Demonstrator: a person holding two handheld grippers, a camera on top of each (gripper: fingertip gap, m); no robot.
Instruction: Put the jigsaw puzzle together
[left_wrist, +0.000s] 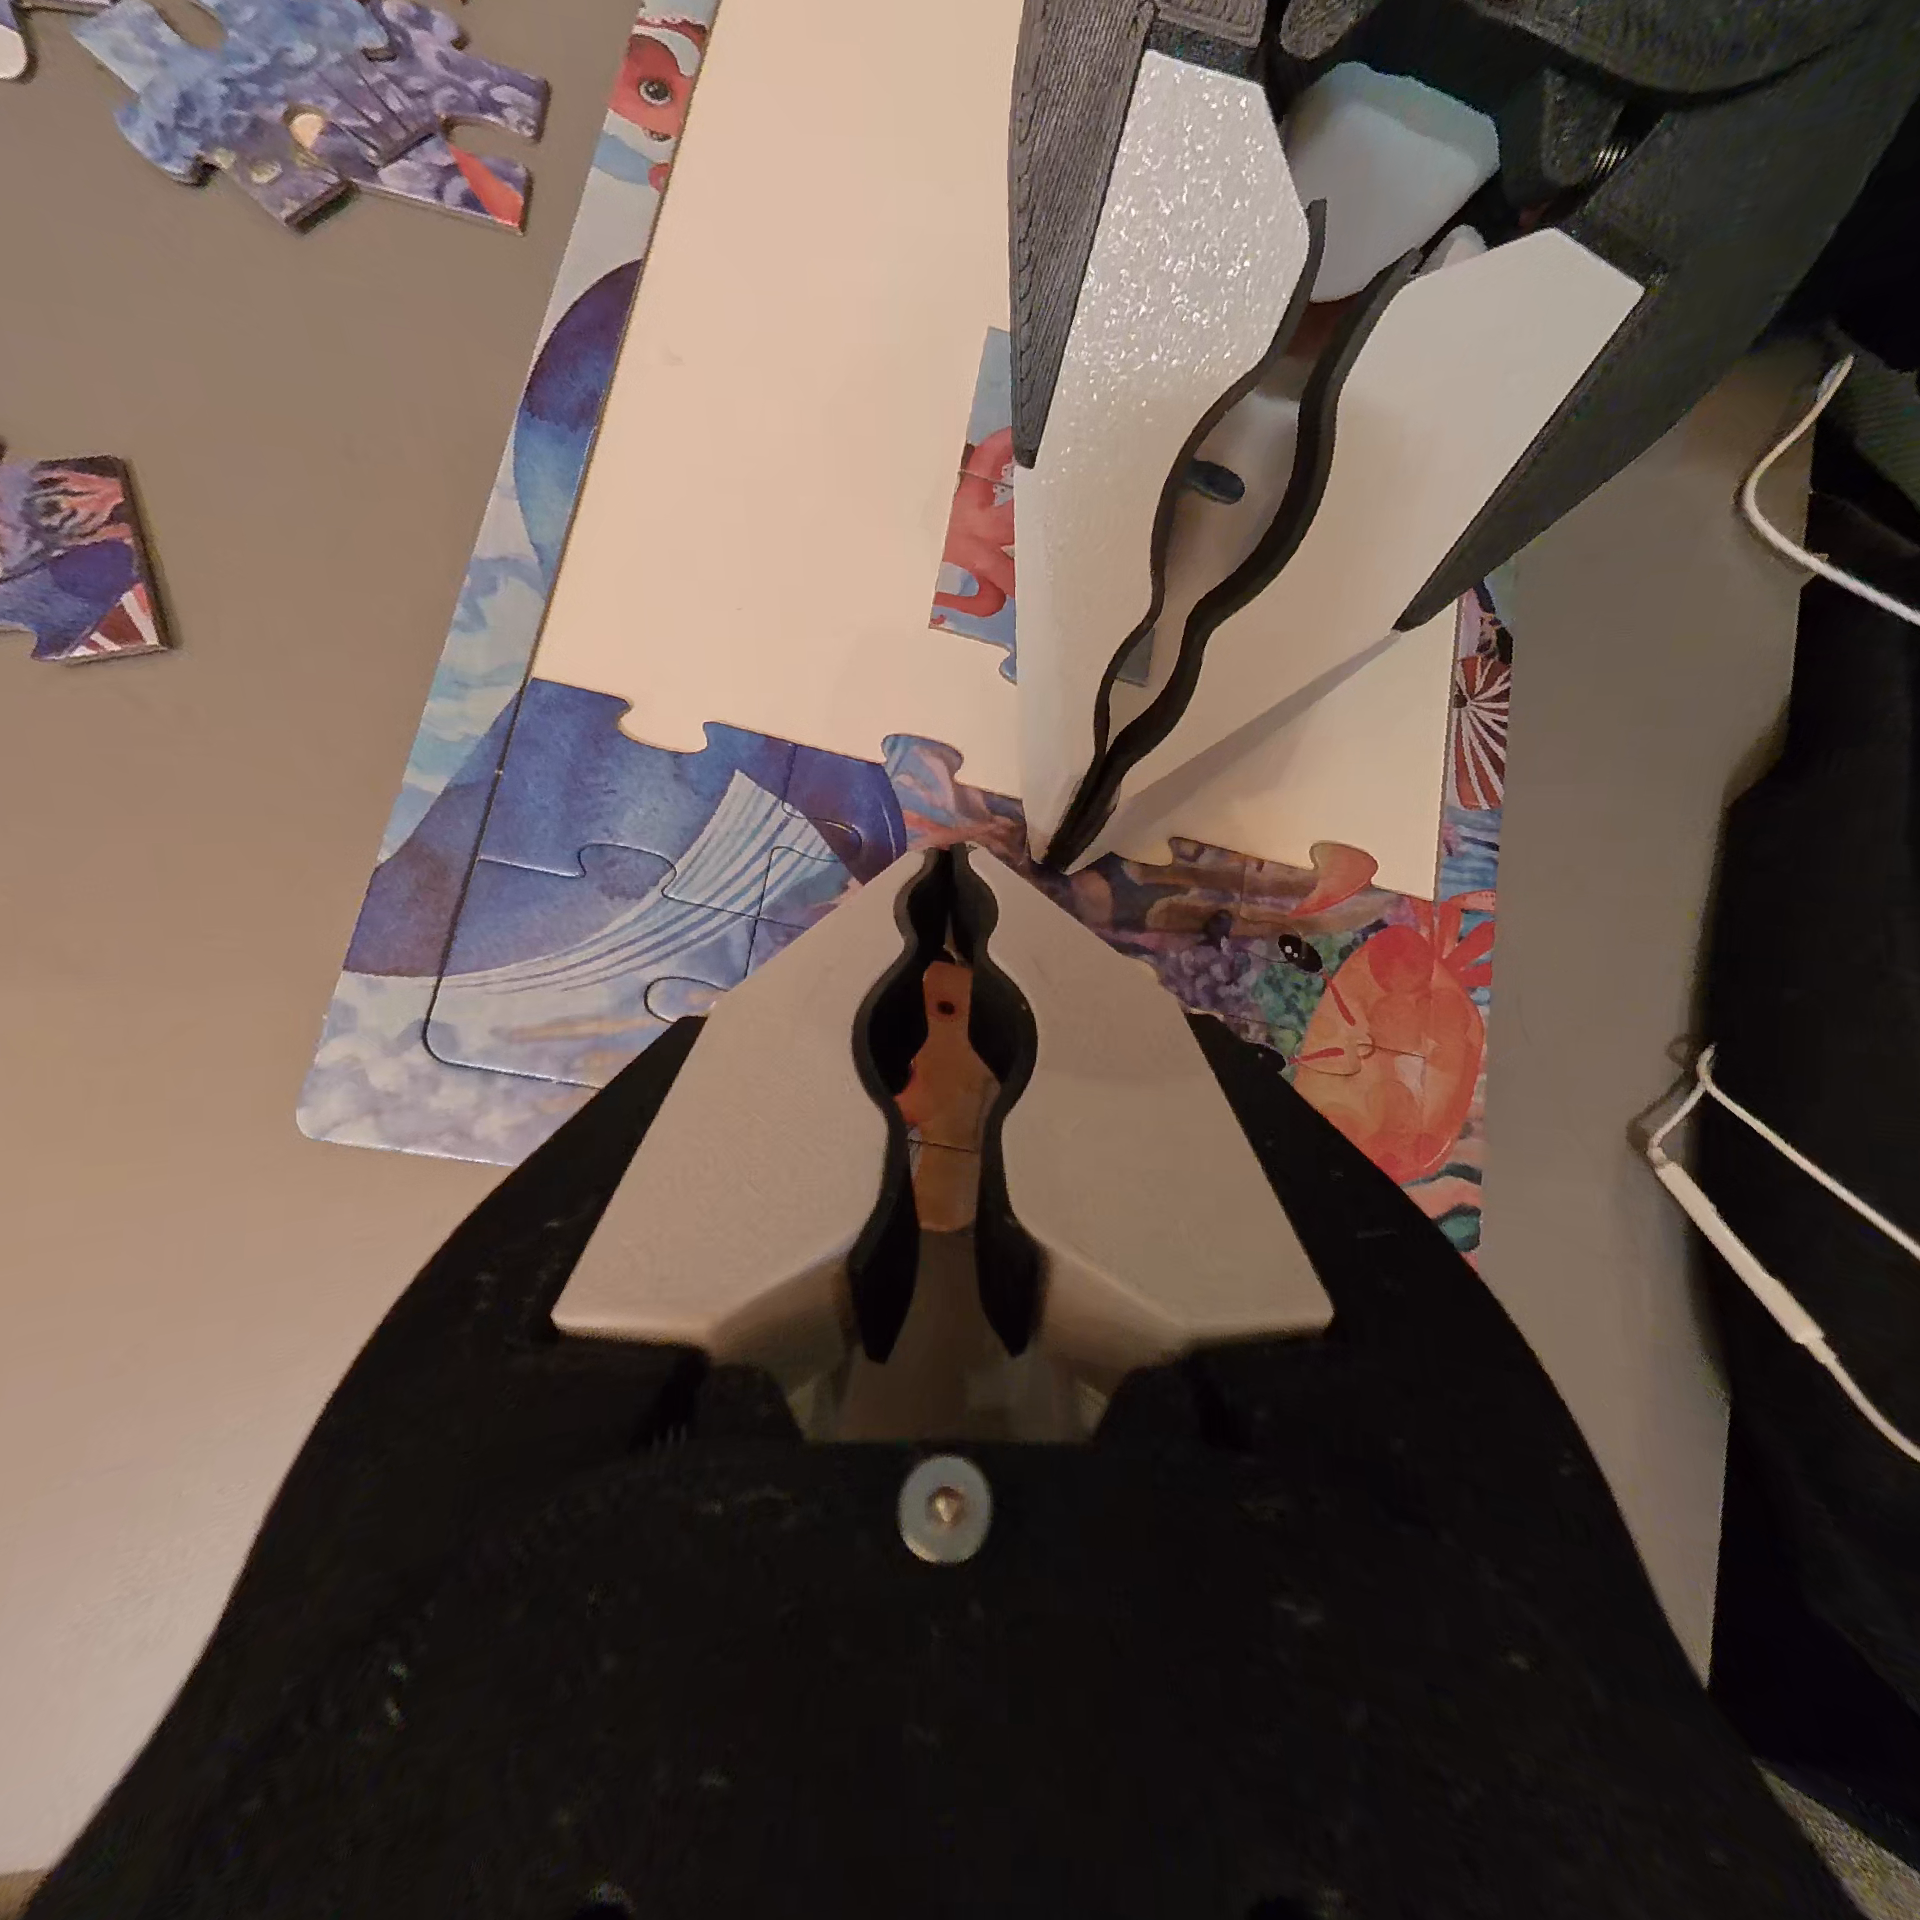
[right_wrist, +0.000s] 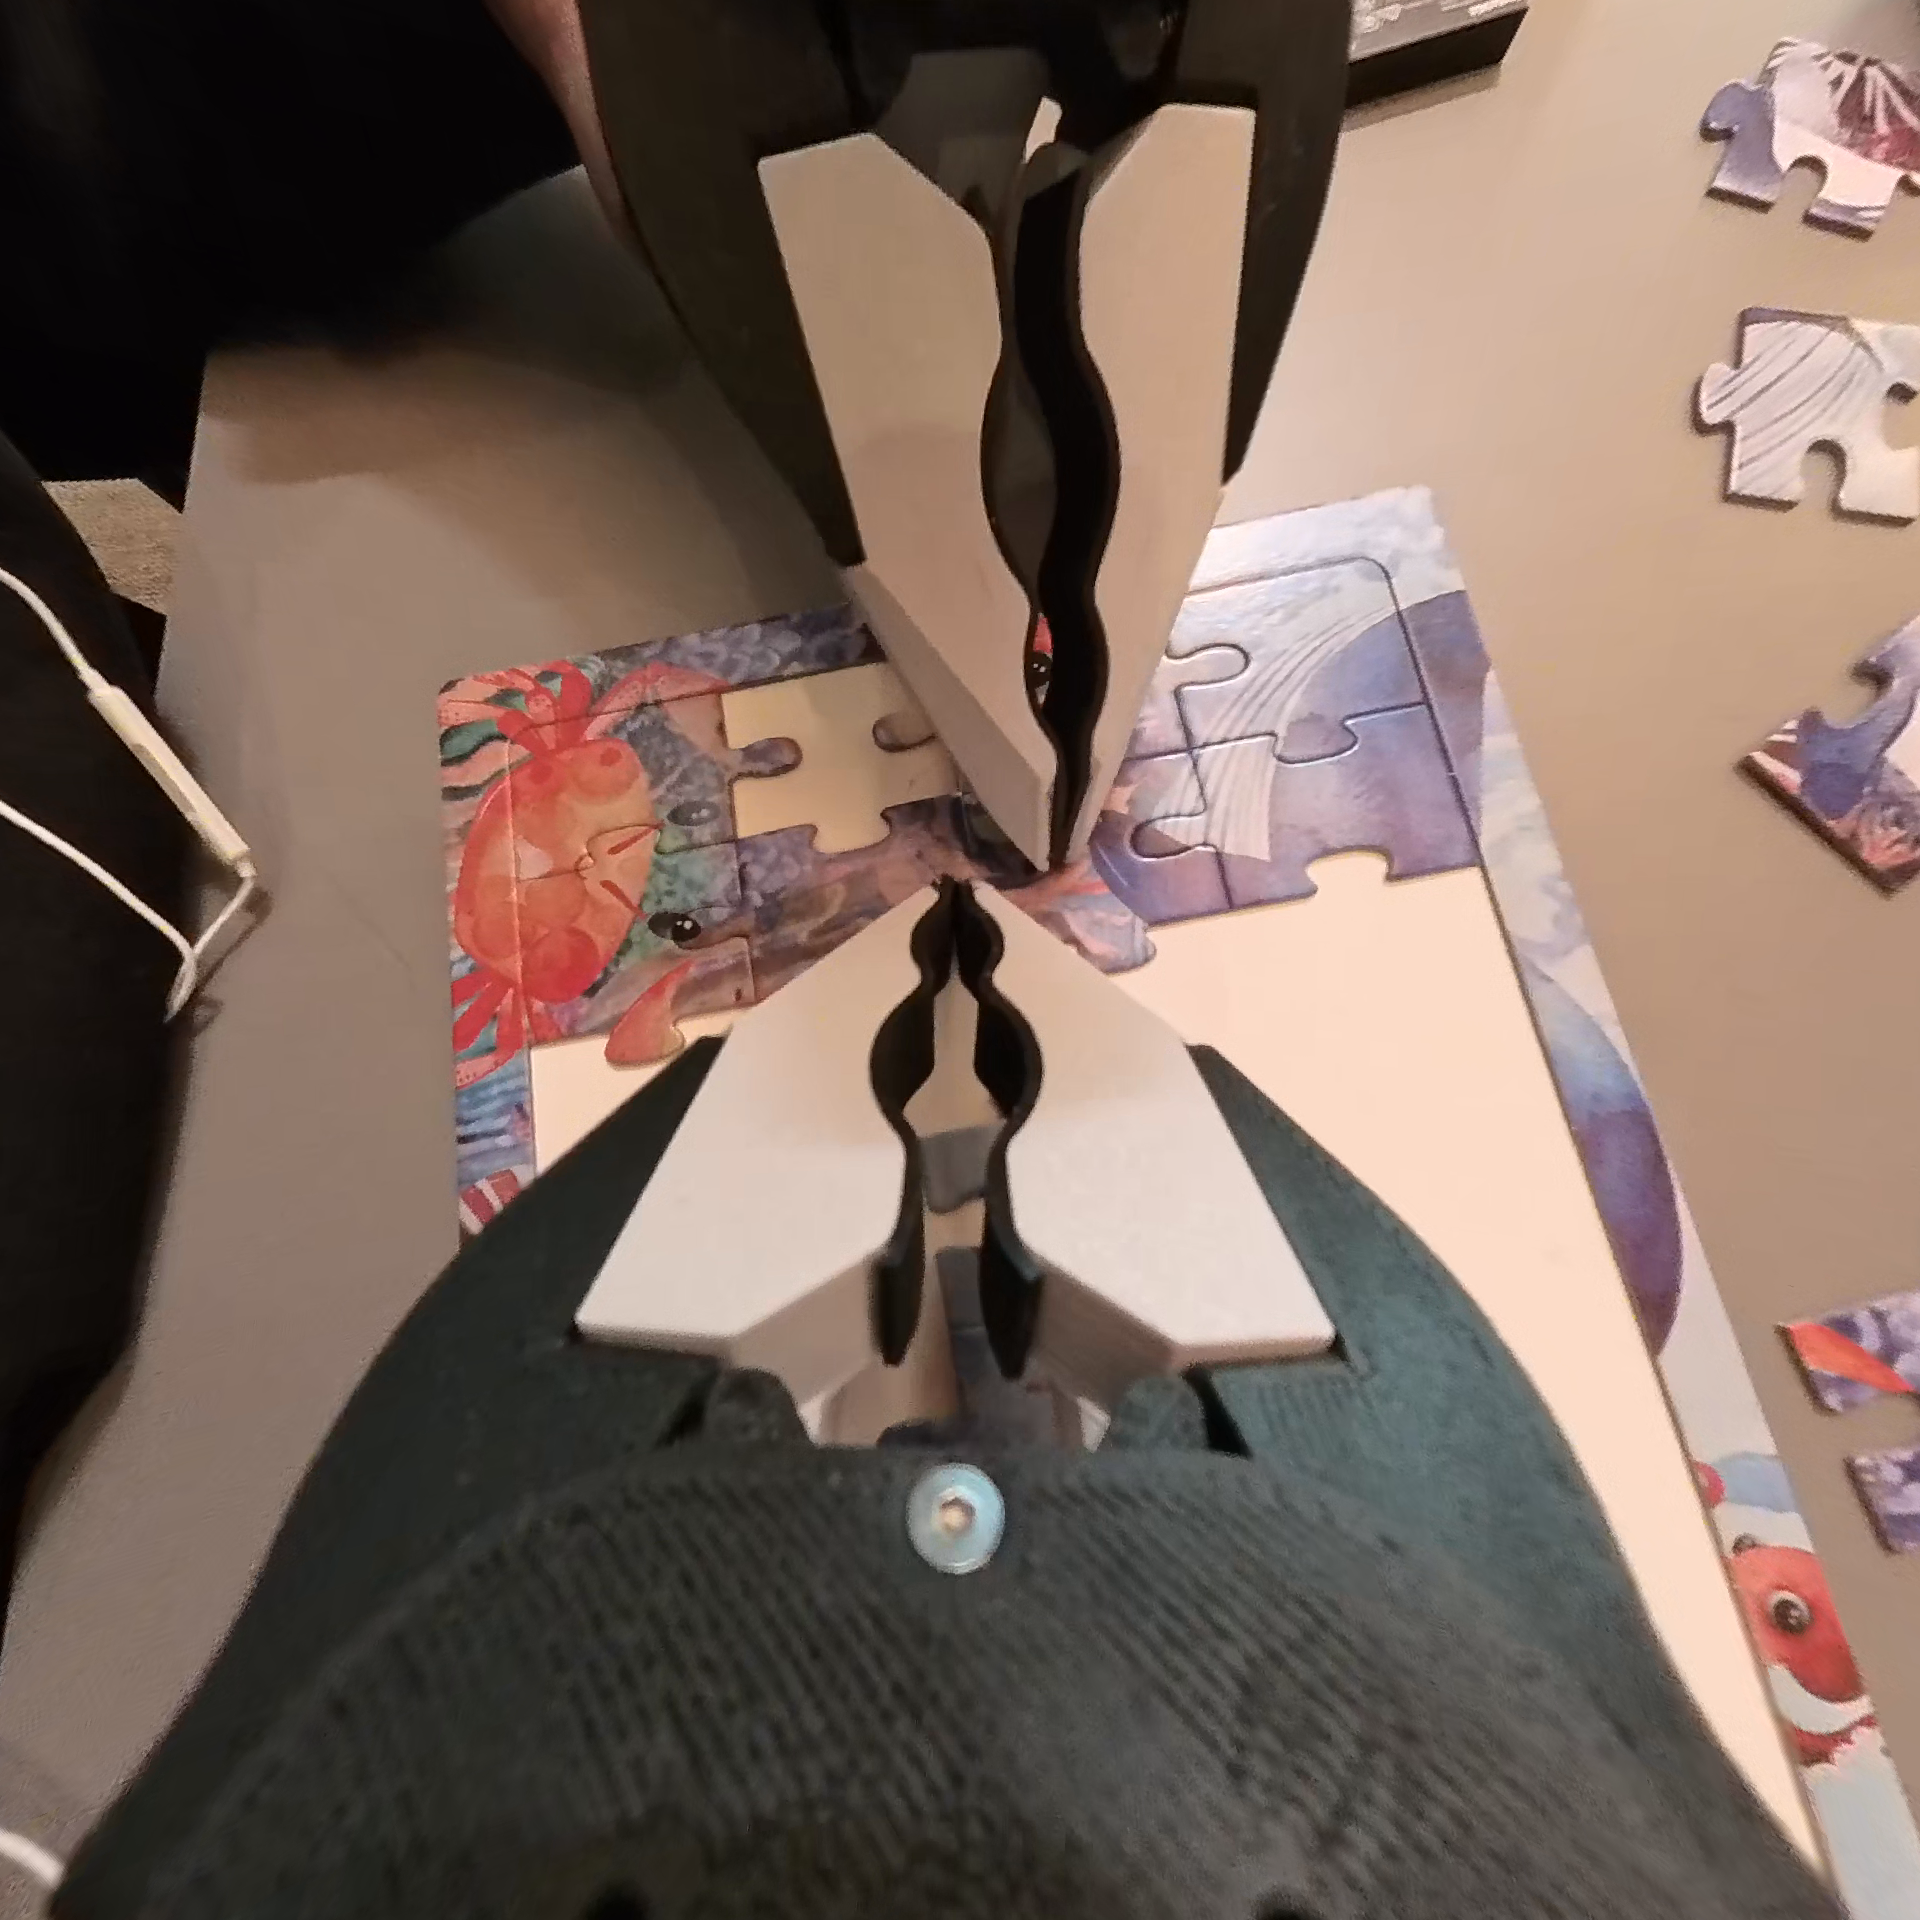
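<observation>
Your jigsaw puzzle (left_wrist: 665, 883) lies in its picture-bordered tray (left_wrist: 416, 1101) on the grey-brown table (left_wrist: 208, 831), and it is only partly built. One band is filled: the whale's blue body and striped fin (right_wrist: 1247, 790) on one side, running across to the orange crab (left_wrist: 1392, 1039) at the other. Most of the tray's pale floor (left_wrist: 810, 436) is bare, apart from one reddish piece (left_wrist: 977, 530) seated alone farther in, and the right wrist view shows a piece-shaped gap (right_wrist: 821, 769) left inside the crab end.

By my reading you are well under halfway (the whole upper field is open). The stock to draw from lies beside the tray: a small heap of blue pieces (left_wrist: 332, 114) and a single dark one (left_wrist: 73, 556) in the left view, several more loose pieces (right_wrist: 1813, 416) in the right.

Your left gripper (left_wrist: 951, 854) has its tips pinched together, down at the joined band near the whale's edge. Your right gripper (right_wrist: 951, 883) is pinched the same way, its tips almost meeting the other's over that seam. Neither seems to carry a piece; both look to be pressing the joint flat.
</observation>
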